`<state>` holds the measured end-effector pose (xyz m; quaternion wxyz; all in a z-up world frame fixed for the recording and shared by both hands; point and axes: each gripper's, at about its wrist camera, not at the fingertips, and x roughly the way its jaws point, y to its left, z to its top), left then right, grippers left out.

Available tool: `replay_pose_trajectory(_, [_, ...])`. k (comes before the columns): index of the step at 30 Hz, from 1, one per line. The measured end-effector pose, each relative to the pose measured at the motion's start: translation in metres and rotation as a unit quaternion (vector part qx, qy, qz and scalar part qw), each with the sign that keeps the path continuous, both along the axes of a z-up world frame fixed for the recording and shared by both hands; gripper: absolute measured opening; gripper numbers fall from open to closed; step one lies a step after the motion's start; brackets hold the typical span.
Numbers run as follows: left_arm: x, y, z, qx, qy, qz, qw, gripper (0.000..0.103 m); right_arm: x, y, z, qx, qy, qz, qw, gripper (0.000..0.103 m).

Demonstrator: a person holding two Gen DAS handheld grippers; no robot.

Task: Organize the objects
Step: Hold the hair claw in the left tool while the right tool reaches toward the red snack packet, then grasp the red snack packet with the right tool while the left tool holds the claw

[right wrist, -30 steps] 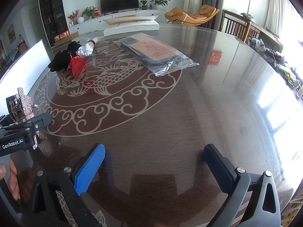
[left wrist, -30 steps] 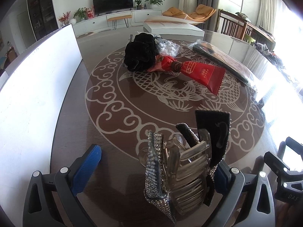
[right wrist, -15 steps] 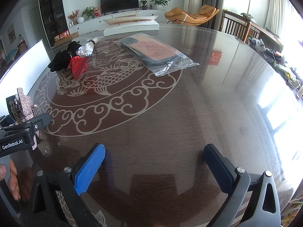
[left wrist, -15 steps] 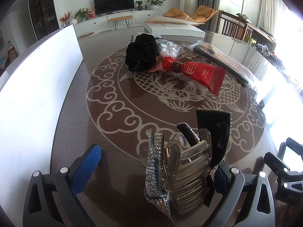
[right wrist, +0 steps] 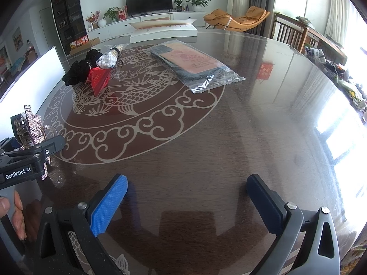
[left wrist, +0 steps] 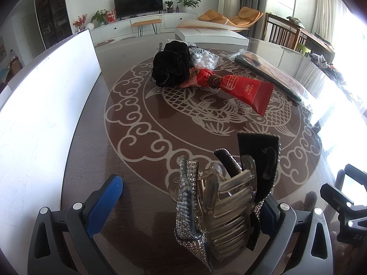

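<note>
Hair clips (left wrist: 224, 197): a clear claw clip, a rhinestone clip and a black flocked one bunched together.

Left wrist view: stands upright on the glossy table (left wrist: 142, 160), inside the left gripper (left wrist: 190, 192) and pressed close to its right finger. Jaws spread wide, the blue left pad well away from the bunch, so not clamped on anything. Farther off, near the table's middle: a black scrunchie (left wrist: 172, 68), a red sachet (left wrist: 243, 87) touching it, a bag of white beads or swabs (left wrist: 204, 58) just behind. To the left, a tall white panel (left wrist: 45, 103).

Compared with a second ago and half a second ago: no visible shift of bunch, jaws or table items. Reads as a pause, probably just after setting the bunch down or just before closing on it; cannot tell which.

Right wrist view: right gripper (right wrist: 187, 181) hovers over bare table, fingers apart, nothing between them. Same bunch visible at far left, beside the left gripper's body. Bagged phone case (right wrist: 192, 64) lies well apart, past the fish pattern. Likewise unchanged over the last second, so sorting looks barely begun, with several items ungrouped.
</note>
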<state>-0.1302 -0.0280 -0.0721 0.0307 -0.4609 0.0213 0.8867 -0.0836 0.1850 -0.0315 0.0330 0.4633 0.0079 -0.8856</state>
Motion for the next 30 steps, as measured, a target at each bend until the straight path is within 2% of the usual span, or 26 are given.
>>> replay_pose_trajectory(2, [0.000,0.000,0.000,0.000,0.000,0.000,1.0000,0.103,-0.012,0.004,0.006,-0.044,-0.008,0.015,0.999,0.102])
replay_pose_trajectory(3, [0.000,0.000,0.000,0.000,0.000,0.000,1.0000,0.103,-0.021,0.005,0.013,-0.061,-0.009,0.021,0.998,0.098])
replay_pose_trajectory(4, [0.000,0.000,0.000,0.000,0.000,0.000,1.0000,0.103,-0.030,0.002,0.022,-0.063,-0.004,0.032,0.997,0.094])
replay_pose_trajectory(7, [0.000,0.000,0.000,-0.001,0.000,0.001,1.0000,0.103,-0.064,-0.024,0.052,-0.047,0.014,0.092,0.995,0.094])
replay_pose_trajectory(9, [0.000,0.000,0.000,-0.001,0.000,0.001,1.0000,0.103,-0.091,-0.053,0.058,-0.030,-0.006,0.135,0.990,0.093])
replay_pose_trajectory(12, [0.000,0.001,0.000,-0.001,0.000,0.001,1.0000,0.103,-0.129,-0.096,0.050,-0.013,-0.049,0.182,0.982,0.072])
replay_pose_trajectory(14, [0.000,0.000,0.000,-0.001,0.000,0.001,1.0000,0.103,-0.148,-0.119,0.038,0.009,-0.066,0.191,0.979,0.071])
replay_pose_trajectory(15, [0.000,0.001,0.000,-0.001,0.000,0.001,1.0000,0.103,-0.155,-0.125,0.032,0.013,-0.073,0.192,0.979,0.066])
replay_pose_trajectory(17, [0.000,0.001,0.000,-0.001,0.000,0.001,1.0000,0.103,-0.164,-0.133,0.022,-0.005,-0.091,0.196,0.976,0.042])
replay_pose_trajectory(18, [0.000,0.001,0.000,-0.001,0.000,0.001,1.0000,0.103,-0.165,-0.134,0.017,-0.015,-0.100,0.197,0.975,0.027])
replay_pose_trajectory(22, [0.000,0.001,0.000,-0.001,0.000,0.001,1.0000,0.103,-0.139,-0.121,0.023,-0.029,-0.074,0.194,0.978,0.024])
replay_pose_trajectory(30, [0.000,0.001,0.000,-0.001,0.000,0.001,1.0000,0.103,-0.049,-0.052,0.029,-0.025,-0.055,0.153,0.986,0.024])
